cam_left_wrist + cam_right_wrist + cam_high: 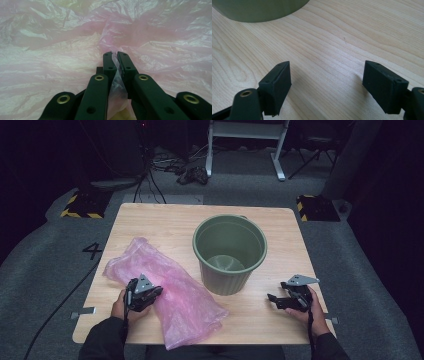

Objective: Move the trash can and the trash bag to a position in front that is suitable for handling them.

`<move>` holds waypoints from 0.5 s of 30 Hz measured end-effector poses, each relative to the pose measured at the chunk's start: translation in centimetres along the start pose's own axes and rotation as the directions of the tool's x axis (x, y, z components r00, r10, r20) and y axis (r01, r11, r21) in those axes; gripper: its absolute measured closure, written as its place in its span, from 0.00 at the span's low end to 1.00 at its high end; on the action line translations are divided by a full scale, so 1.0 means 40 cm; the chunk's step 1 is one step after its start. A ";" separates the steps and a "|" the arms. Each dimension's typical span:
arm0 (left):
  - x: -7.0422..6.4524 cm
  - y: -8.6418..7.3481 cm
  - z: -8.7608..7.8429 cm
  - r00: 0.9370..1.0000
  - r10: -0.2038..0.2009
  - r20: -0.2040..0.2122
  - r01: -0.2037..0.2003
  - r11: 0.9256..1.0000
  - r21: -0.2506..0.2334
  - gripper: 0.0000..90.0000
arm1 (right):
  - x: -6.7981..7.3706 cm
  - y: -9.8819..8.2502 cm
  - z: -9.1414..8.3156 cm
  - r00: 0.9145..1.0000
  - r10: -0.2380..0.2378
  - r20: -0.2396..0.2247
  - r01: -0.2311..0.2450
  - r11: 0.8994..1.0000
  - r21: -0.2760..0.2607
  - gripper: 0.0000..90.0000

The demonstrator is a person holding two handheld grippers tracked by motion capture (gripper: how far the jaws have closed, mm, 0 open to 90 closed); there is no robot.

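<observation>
- Left gripper (150,295): jaws pressed together, pinching a fold of the pink plastic bag (170,295), which spreads all around it.
- Right gripper (274,299): jaws spread wide, nothing btw them, just above the wooden table (160,222).
- Green bucket (230,254) stands btw both grippers, farther back.
- Grey carpet floor (40,265) around table; room dark.

wooden table (150,222): green bucket (230,254) upright just right of centre; crumpled pink plastic bag (170,292) at 7 o'clock, touching the bucket's base.
</observation>
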State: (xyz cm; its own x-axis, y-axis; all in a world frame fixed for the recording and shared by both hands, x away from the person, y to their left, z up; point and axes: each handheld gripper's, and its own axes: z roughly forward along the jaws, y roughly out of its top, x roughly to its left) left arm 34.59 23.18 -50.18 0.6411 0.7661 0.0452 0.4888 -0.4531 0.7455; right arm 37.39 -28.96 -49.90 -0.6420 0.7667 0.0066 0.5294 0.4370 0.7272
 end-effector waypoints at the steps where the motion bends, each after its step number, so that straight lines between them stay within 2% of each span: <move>1: 0.005 -0.004 -0.005 1.000 -0.012 -0.008 0.012 1.000 0.002 0.95 | 0.000 0.000 0.000 1.000 0.000 0.000 0.000 1.000 0.000 0.25; 3: 0.015 -0.011 -0.010 0.999 -0.042 -0.016 0.042 0.999 -0.003 0.95 | 0.001 0.001 0.000 1.000 -0.005 0.000 0.005 1.000 -0.004 0.25; 5: 0.014 -0.013 -0.014 0.999 -0.046 -0.022 0.046 0.999 -0.003 0.94 | 0.005 0.003 -0.001 1.000 -0.010 -0.008 0.010 1.000 -0.009 0.25; 7: 0.009 -0.013 -0.017 1.000 -0.024 -0.011 0.024 1.000 -0.017 0.88 | 0.011 0.008 0.001 1.000 -0.003 -0.022 0.003 1.000 -0.023 0.25; 9: 0.003 -0.009 -0.026 1.000 -0.031 -0.004 0.030 0.999 -0.040 0.70 | 0.023 0.017 0.004 0.999 -0.013 -0.038 0.012 0.999 -0.034 0.24; 10: 0.001 -0.007 -0.031 1.000 -0.029 0.001 0.029 0.998 -0.047 0.51 | 0.037 0.027 0.006 0.999 -0.028 -0.046 0.026 0.999 -0.045 0.24; 11: -0.001 -0.005 -0.037 0.999 -0.028 0.021 0.029 0.998 -0.056 0.51 | 0.037 0.027 0.006 0.999 -0.028 -0.046 0.026 0.999 -0.045 0.24; 13: -0.013 -0.005 -0.050 0.999 -0.013 0.034 0.015 0.997 -0.070 0.42 | 0.050 0.037 0.007 0.998 -0.028 -0.065 0.024 0.998 -0.062 0.24; 15: -0.022 -0.007 -0.059 0.999 -0.002 0.044 0.005 0.998 -0.069 0.28 | 0.064 0.049 0.005 0.997 -0.022 -0.075 0.016 0.996 -0.082 0.23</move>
State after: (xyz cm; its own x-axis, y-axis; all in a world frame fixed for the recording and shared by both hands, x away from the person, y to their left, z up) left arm 32.49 23.69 -48.86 0.6654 0.7463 0.0148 0.4502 -0.4170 0.7896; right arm 36.90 -26.05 -48.59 -0.6932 0.7195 0.0418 0.4717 0.4091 0.7811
